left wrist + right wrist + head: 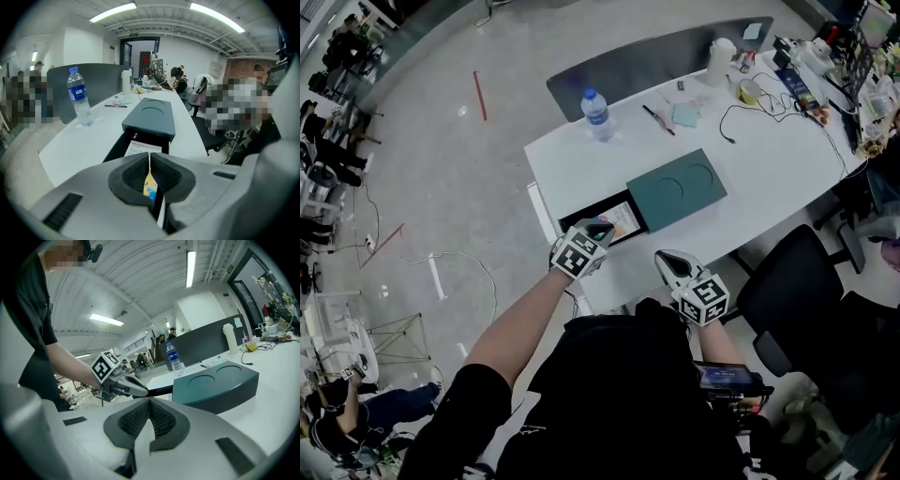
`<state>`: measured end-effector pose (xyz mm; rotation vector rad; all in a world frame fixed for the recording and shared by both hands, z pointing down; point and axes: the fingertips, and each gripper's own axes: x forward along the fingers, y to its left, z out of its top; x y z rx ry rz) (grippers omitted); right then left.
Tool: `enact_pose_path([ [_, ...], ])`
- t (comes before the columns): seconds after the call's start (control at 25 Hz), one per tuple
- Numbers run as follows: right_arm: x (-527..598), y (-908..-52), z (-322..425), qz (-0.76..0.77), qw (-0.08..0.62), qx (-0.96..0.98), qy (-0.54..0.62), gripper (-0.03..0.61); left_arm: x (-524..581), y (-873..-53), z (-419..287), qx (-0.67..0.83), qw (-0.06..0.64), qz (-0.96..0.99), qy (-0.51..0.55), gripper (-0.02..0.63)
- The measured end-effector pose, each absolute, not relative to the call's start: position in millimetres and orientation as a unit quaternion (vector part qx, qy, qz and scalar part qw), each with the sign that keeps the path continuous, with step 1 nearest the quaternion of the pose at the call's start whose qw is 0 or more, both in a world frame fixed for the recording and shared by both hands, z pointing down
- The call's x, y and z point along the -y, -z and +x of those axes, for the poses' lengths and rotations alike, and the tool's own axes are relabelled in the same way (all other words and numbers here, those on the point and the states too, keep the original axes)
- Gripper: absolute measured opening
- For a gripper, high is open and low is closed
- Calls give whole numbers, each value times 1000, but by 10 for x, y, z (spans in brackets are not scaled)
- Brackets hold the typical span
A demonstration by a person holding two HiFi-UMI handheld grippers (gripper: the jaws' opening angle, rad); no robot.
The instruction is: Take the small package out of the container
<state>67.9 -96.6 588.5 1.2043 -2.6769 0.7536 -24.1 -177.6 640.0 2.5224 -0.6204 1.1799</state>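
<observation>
Left tool (150,155) clenched on small package (150,185) | right tool (149,401) closed, empty | green container (675,186) on white table (769,178) | grey floor (441,141)

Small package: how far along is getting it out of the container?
Done: the drawer of the container is slid open. In hand: the left claw is shut on the small package, right by the drawer. Left: carry it clear and set it down.

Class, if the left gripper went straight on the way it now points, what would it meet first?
Probably the white card lying in the open black tray of the green box; depth is unclear.
</observation>
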Motion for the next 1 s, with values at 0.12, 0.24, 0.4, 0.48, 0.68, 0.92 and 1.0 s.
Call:
enact_pose_path([
  [0.12,1044,-5872,761,405,52,879,-248,26,1827,-6468,-158,197,139,873,-424,22],
  [0.24,1086,-5857,839,413,48,875,-250,26,1849,-6563,-92,175,132,865,-452,85],
  [0.4,1055,-5867,893,423,41,868,-256,26,1894,-6654,-47,161,118,853,-483,180],
  [0.48,1041,-5901,923,427,39,865,-261,26,1939,-6687,-19,155,113,848,-493,221],
  [0.68,1017,-5981,996,439,35,856,-272,26,1978,-6828,11,128,105,830,-533,318],
  [0.92,1015,-6008,1054,448,30,850,-276,26,2039,-6901,7,112,104,810,-566,377],
  [1.0,1019,-6020,1067,449,30,849,-277,26,2040,-6939,7,96,107,802,-580,388],
])
